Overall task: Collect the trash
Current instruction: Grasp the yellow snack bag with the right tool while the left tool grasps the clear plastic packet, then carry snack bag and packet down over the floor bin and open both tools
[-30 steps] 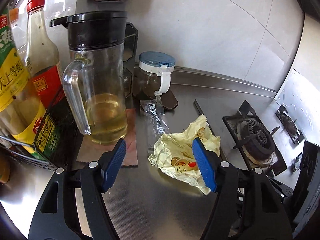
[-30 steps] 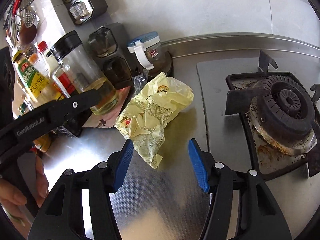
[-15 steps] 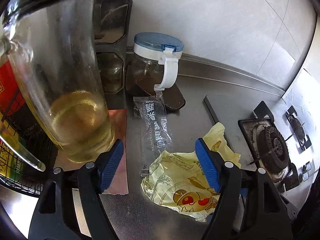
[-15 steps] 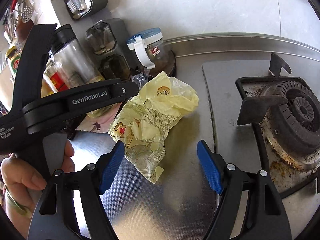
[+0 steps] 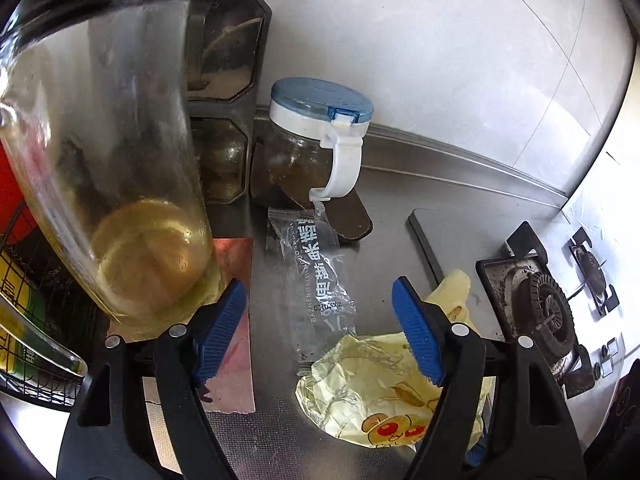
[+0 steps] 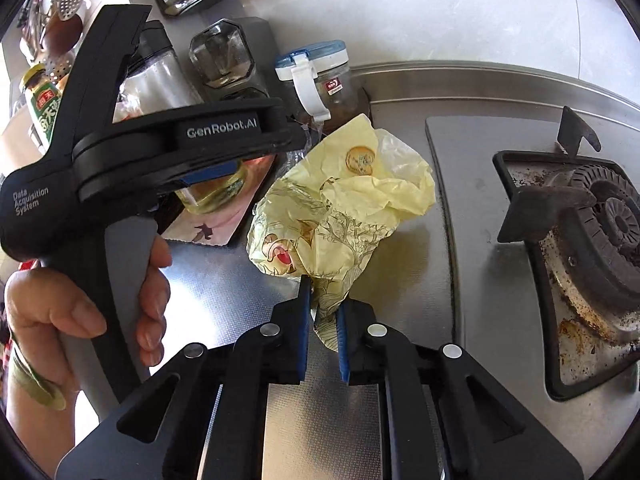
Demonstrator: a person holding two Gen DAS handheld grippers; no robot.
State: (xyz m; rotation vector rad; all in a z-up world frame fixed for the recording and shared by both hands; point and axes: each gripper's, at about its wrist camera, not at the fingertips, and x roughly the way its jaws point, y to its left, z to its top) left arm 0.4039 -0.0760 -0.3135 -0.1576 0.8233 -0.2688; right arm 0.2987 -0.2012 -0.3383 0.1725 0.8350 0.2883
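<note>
A crumpled yellow wrapper [image 6: 340, 208] lies on the steel counter; it also shows in the left wrist view [image 5: 376, 396]. My right gripper [image 6: 324, 312] is shut on the wrapper's near corner. A clear plastic wrapper with printed text [image 5: 316, 276] lies flat on the counter between the oil jug and the yellow wrapper. My left gripper [image 5: 320, 320] is open, its fingers on either side of the clear wrapper's near end, just above it. The left gripper's black body [image 6: 160, 148] shows in the right wrist view.
A glass oil jug [image 5: 120, 184] stands close on the left on a copper mat [image 5: 232, 320]. A blue-lidded jar [image 5: 316, 144] and dark spice boxes [image 5: 224, 92] stand at the wall. A gas burner [image 6: 592, 240] is on the right. Bottles [image 6: 44, 108] stand far left.
My right gripper has closed on the yellow wrapper's corner. My left gripper has moved forward over the clear wrapper and stays open.
</note>
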